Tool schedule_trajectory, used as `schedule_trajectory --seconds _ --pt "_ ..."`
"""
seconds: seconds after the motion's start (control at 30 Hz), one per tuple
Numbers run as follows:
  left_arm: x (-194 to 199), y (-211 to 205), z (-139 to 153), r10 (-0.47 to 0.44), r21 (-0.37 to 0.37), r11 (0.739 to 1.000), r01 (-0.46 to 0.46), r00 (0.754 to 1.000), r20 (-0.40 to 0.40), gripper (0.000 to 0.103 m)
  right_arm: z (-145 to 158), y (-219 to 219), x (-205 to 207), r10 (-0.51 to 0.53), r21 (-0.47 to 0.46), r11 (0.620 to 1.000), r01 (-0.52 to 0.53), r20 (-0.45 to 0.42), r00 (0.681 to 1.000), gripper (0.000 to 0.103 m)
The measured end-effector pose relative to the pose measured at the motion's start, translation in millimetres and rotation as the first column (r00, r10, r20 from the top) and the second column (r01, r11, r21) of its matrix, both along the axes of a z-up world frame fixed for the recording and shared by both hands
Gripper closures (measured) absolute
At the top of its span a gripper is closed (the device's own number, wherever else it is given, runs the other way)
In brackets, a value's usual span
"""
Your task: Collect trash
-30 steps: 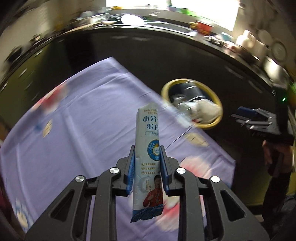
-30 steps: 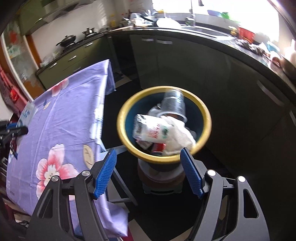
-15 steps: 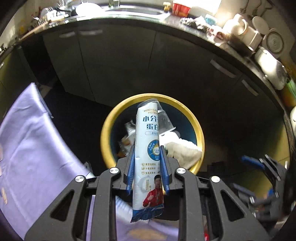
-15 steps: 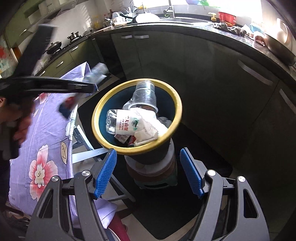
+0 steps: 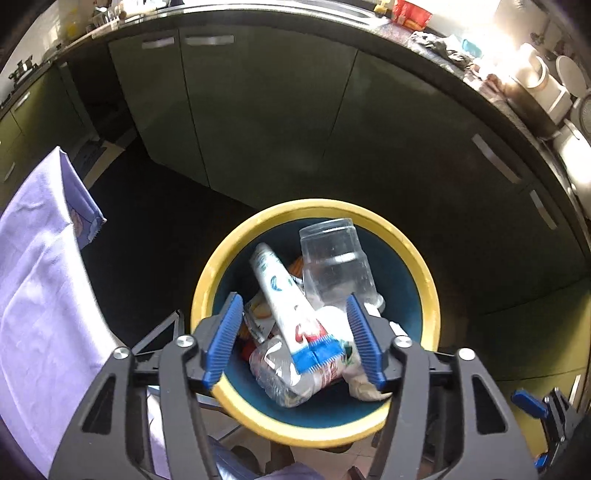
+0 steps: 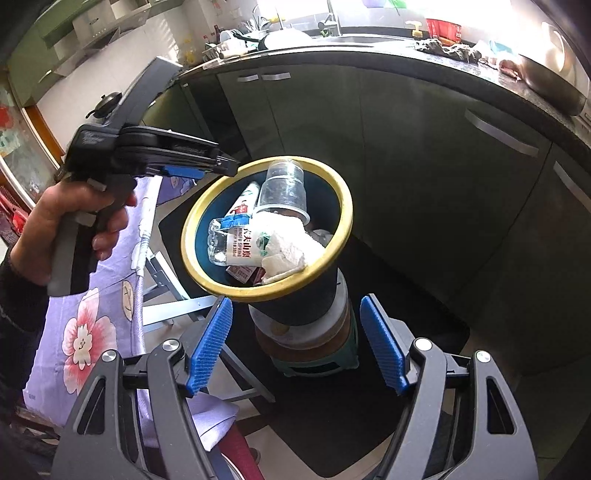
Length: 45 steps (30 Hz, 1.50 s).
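The left gripper (image 5: 295, 339) has just been opened; the sachet (image 5: 284, 306) is released into the bin (image 5: 424, 280). The right gripper (image 6: 295, 347) is held spread, empty. The full bin could be tipped if knocked.

Pretty standard kitchen here: a run of dark green base cabinets (image 6: 424, 155) curves around ahead of the tools, with slim metal bar handles (image 5: 495, 158) and a dark countertop (image 6: 369, 61) on top. The counter's cluttered with dishes and a sink faucet (image 6: 330, 16), and strong daylight blows out the far right. Off to the left there's a table under a purple floral tablecloth (image 6: 92, 325). Dark floor (image 5: 155, 229) straight below.
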<state>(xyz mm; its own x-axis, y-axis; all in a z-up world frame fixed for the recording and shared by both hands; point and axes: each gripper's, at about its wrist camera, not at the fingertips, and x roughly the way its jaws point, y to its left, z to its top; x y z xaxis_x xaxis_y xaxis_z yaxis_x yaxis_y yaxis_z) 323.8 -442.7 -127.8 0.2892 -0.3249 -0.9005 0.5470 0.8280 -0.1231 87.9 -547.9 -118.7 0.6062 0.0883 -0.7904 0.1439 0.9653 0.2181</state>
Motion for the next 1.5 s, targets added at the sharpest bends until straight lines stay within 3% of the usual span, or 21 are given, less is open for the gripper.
schedule_trajectory --seconds 0.2,0.37,0.5,0.63,0.87,0.93,1.1,1.27,1.5 --pt "-56.6 54.3 35.8 -0.016 -0.033 0.999 0.021 0.992 0.126 0.013 2.0 14.8 -7.3 0.015 -0.002 1.0 -0.015 0.011 1.0 0.03" --pt "-108.9 127.3 63.1 0.019 -0.078 0.997 -0.002 0.975 0.222 0.007 4.7 38.1 -10.5 0.037 -0.011 0.999 -0.037 0.022 0.999 0.026" --pt "-149.1 208.3 79.8 0.131 -0.139 0.986 -0.094 0.95 0.284 0.007 10.4 63.4 -12.7 0.077 -0.023 0.997 -0.076 0.035 0.996 0.02" --pt "-189.1 284.4 93.6 0.265 -0.185 0.96 -0.209 0.89 0.37 0.007 20.7 95.7 -19.7 0.113 -0.066 0.992 -0.108 0.07 0.991 0.015" --pt "-255.8 373.8 99.4 0.426 -0.217 0.905 -0.367 0.778 0.461 0.007 38.5 151.0 -38.8 0.209 -0.126 0.973 -0.193 0.124 0.97 0.01" --pt "-268.4 391.5 99.7 0.461 -0.229 0.887 -0.4 0.757 0.464 0.007 51.8 160.5 -50.3 0.228 -0.13 0.97 -0.206 0.185 0.956 0.005" --pt "-302.1 428.5 104.8 0.531 -0.24 0.843 -0.48 0.68 0.506 0.007 82.9 173.4 -81.7 0.213 -0.205 0.967 -0.152 0.318 0.924 0.005" --pt "-326.2 441.8 111.3 0.557 -0.27 0.825 -0.496 0.636 0.534 0.007 94.1 173.9 -97.3 0.188 -0.237 0.966 -0.106 0.359 0.914 0.005" --pt "-345.5 439.8 112.1 0.545 -0.265 0.832 -0.488 0.629 0.554 0.007 96.3 170.7 -105.9 0.187 -0.239 0.965 -0.103 0.361 0.914 0.005"
